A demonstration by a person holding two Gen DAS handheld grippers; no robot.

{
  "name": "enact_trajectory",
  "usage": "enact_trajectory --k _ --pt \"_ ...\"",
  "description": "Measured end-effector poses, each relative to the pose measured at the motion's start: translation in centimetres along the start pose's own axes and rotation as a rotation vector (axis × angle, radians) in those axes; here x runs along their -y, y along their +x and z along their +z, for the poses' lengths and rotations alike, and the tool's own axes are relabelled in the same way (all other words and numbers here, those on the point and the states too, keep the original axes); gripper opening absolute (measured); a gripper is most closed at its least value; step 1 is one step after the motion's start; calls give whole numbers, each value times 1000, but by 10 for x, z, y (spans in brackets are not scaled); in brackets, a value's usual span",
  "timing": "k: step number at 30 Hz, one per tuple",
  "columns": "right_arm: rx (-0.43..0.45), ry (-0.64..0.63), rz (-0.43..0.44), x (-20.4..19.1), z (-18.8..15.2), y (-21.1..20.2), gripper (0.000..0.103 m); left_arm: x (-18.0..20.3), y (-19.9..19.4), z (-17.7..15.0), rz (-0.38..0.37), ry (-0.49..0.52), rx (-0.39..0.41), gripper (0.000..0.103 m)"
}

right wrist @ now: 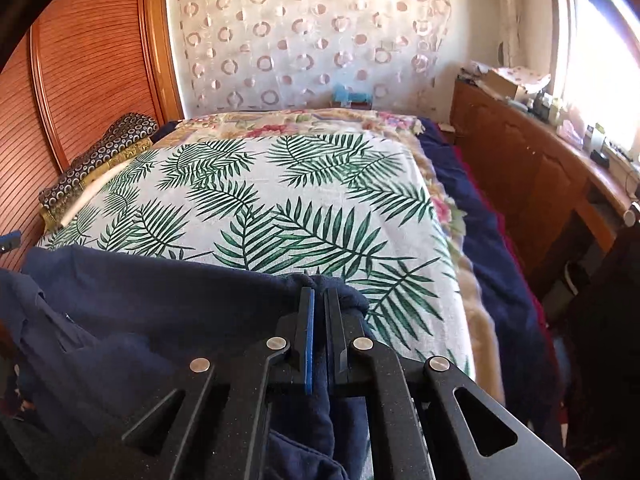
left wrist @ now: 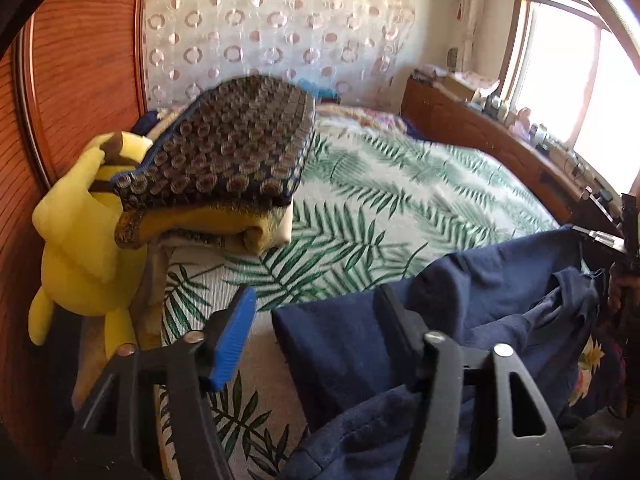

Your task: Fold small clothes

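A navy blue garment (left wrist: 480, 280) lies rumpled at the near edge of the palm-leaf bed sheet (left wrist: 400, 184). In the left wrist view my left gripper (left wrist: 316, 296) stands open. The garment's left edge lies between its fingers and against the right finger, while the blue pad (left wrist: 232, 336) on the left finger is clear of the cloth. In the right wrist view my right gripper (right wrist: 319, 292) is shut on a bunched fold of the navy garment (right wrist: 160, 300), which spreads to the left and hangs below the fingers.
A stack of folded clothes topped by a ring-patterned fabric (left wrist: 224, 148) sits at the bed's left side, with a yellow plush toy (left wrist: 80, 240) beside it. A wooden wardrobe (right wrist: 92, 64) stands left. A cluttered wooden sideboard (right wrist: 540, 168) runs under the window at right.
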State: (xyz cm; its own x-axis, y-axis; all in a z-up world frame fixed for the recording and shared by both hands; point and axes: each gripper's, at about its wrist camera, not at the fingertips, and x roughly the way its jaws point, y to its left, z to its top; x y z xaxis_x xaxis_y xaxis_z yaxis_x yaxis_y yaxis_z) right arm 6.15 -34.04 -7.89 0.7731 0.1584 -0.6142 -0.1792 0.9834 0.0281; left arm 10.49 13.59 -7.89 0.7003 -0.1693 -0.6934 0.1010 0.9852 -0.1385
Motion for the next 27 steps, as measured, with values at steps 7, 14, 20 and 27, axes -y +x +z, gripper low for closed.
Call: enact_trajectory --k 7,14,20,27 --pt "-18 -9 2 3 7 13 4 -3 31 -12 -4 5 -115 55" --pt "-29 -19 -1 2 8 24 4 -6 35 -15 -33 -11 -131 38" --pt "-27 -28 -5 2 6 27 4 -7 12 -9 49 6 -32 5" --pt "-30 -28 -7 6 4 29 4 -21 -3 -3 42 -20 0 5"
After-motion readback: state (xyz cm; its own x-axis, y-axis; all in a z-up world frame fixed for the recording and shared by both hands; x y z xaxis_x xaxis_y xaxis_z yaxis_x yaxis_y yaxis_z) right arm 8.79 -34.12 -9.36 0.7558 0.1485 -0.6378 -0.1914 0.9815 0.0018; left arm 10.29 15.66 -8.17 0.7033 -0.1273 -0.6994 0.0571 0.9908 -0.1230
